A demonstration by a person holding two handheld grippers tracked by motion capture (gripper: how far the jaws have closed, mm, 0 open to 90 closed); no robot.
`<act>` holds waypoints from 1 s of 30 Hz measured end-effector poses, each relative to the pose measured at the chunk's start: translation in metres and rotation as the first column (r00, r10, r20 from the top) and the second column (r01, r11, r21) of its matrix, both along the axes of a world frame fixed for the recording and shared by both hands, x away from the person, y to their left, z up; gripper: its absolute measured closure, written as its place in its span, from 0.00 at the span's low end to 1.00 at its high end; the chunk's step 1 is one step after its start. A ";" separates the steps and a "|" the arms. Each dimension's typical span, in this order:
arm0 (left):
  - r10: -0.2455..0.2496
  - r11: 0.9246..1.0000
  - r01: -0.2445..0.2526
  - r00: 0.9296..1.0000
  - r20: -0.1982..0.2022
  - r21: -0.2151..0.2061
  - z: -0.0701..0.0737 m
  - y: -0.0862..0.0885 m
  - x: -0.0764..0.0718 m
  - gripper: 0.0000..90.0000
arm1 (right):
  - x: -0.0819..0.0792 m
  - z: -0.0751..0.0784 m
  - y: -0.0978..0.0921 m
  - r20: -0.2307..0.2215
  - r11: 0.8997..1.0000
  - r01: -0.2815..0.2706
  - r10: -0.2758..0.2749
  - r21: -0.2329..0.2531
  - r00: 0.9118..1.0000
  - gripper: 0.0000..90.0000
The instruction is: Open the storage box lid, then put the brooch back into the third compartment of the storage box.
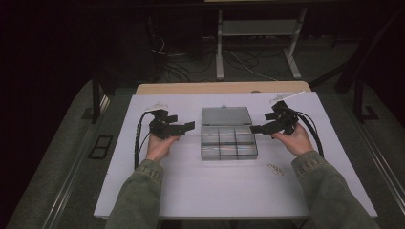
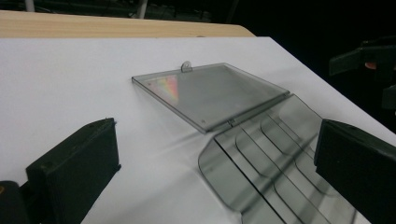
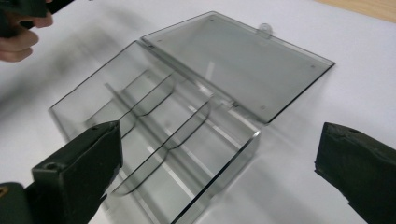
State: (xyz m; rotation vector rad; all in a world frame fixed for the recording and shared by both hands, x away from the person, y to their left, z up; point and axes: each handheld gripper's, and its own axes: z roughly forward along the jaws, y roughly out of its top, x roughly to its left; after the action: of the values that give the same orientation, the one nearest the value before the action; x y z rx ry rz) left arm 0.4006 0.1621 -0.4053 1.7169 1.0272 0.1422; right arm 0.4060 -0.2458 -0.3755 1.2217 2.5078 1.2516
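A small clip (image 1: 275,168) lies on the white sheet (image 1: 229,191) near your right wrist, clear of the work. Your left gripper (image 1: 184,127) and right gripper (image 1: 256,129) both hang spread wide, holding nothing. Between them sits the clear box (image 1: 228,142), lid (image 1: 226,116) folded flat away from you, long side running gripper to gripper.

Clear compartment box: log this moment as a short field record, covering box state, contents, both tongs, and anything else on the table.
box: clear compartment box, centre of the white table
lid: lid open, lying flat behind the base
contents: compartments look empty
left tongs: left tongs open, beside the box's left side, holding nothing
right tongs: right tongs open, beside the box's right side, holding nothing
contact: neither touches the box
other: small object near the right forearm, too small to identify
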 end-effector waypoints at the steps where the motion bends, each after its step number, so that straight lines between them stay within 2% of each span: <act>1: 0.001 1.000 -0.001 1.000 0.000 -0.004 0.001 0.002 -0.004 0.00 | -0.004 0.001 -0.001 0.003 1.000 -0.003 0.003 0.001 1.000 0.00; 12: -0.011 1.000 0.012 0.999 0.034 -0.023 0.010 0.015 -0.040 0.00 | -0.035 0.009 -0.014 0.018 0.999 -0.034 0.033 0.023 0.999 0.00; 16: -0.037 0.999 0.038 0.998 0.047 -0.014 0.013 0.017 -0.054 0.00 | -0.048 0.010 -0.018 0.021 0.999 -0.039 0.038 0.028 0.999 0.00; 23: -0.074 0.997 0.075 0.996 0.055 -0.017 0.013 0.019 -0.075 0.00 | -0.068 0.007 -0.024 0.023 0.998 -0.053 0.053 0.021 0.998 0.00; 30: -0.090 0.996 0.090 0.995 0.050 -0.002 0.008 0.019 -0.090 0.00 | -0.083 -0.001 -0.031 0.022 0.998 -0.058 0.058 -0.013 0.998 0.00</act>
State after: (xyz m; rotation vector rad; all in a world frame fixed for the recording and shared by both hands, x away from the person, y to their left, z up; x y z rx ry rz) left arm 0.3110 0.1806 -0.3975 1.7441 0.9112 0.1250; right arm 0.3234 -0.2768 -0.3764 1.1335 2.5493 1.2526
